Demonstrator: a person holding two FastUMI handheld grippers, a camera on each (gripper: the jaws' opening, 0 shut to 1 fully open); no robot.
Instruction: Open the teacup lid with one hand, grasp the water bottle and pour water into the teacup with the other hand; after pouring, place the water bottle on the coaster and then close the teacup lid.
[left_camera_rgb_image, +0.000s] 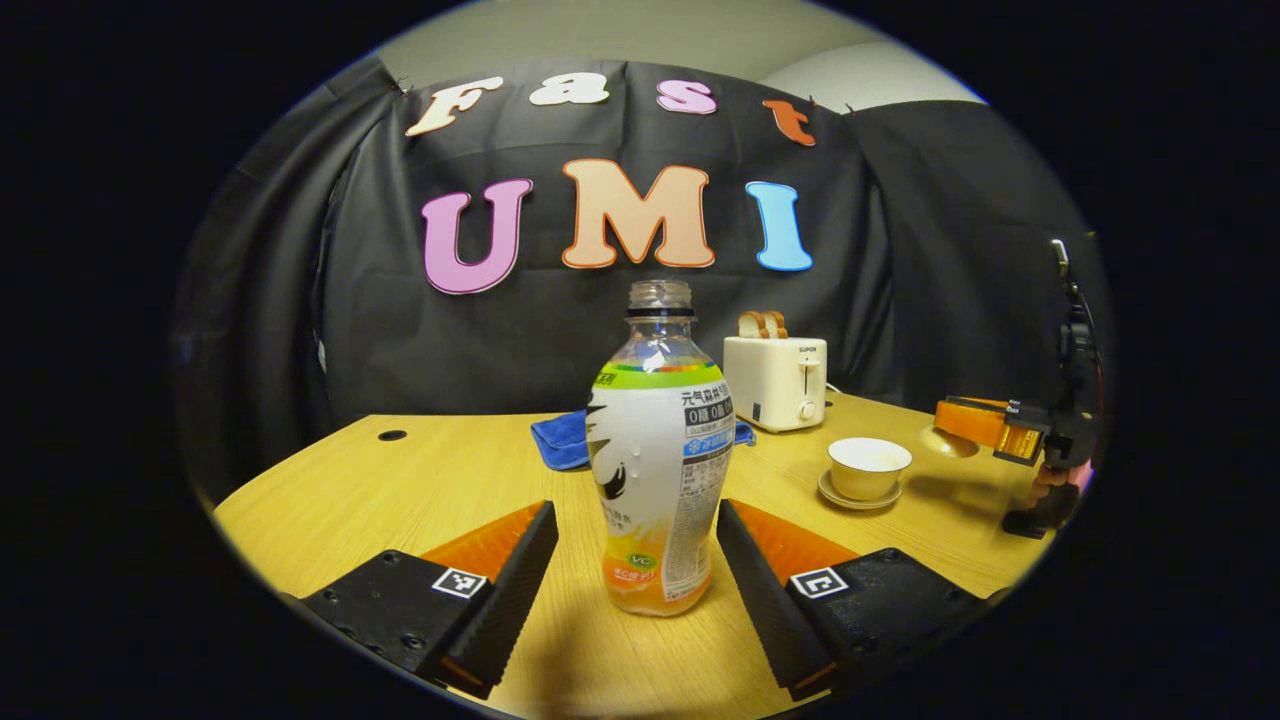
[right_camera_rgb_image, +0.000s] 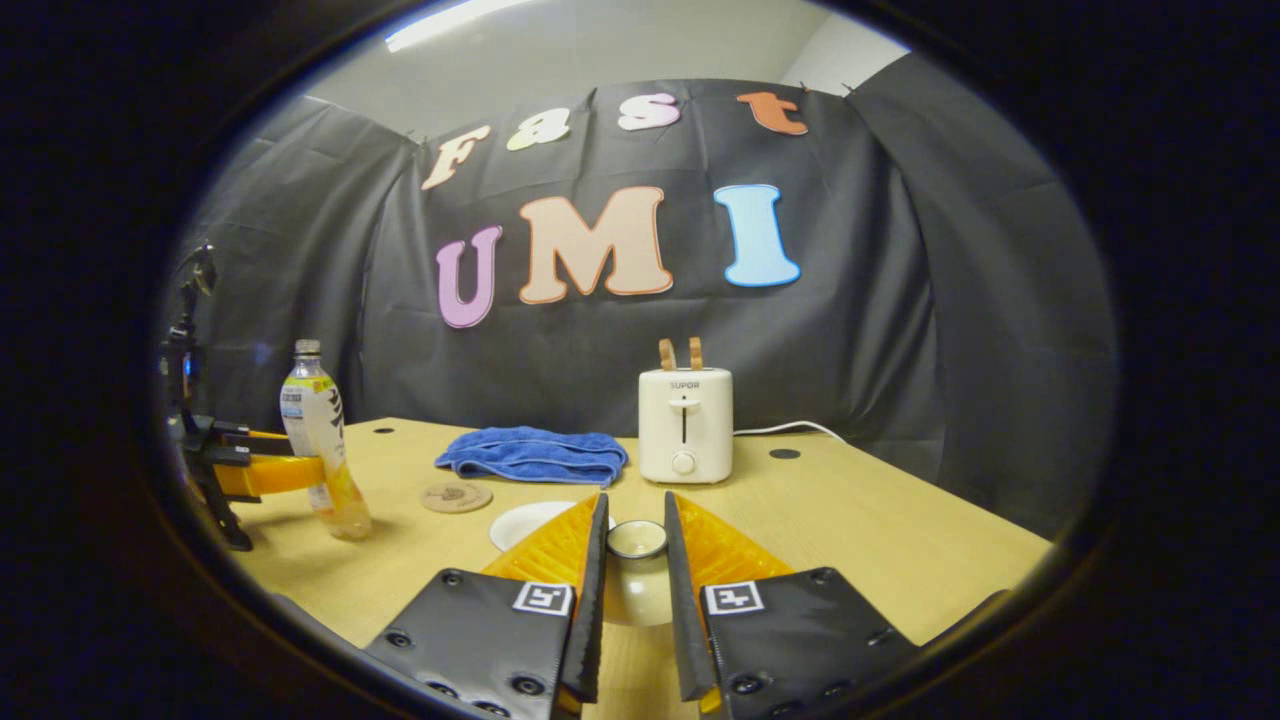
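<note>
A cream two-slot toaster (right_camera_rgb_image: 685, 425) holding toast stands centre frame on the pale wooden table (right_camera_rgb_image: 860, 520); a crumpled blue cloth (right_camera_rgb_image: 532, 455) lies left of it

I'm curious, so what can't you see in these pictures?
- Right gripper view: the cup, half hidden behind the right tongs.
- Right gripper view: the lid, its sides covered by those tongs.
- Left gripper view: the cloth, partly behind the bottle.
- Left gripper view: the bottle's water level, behind its label.
</note>
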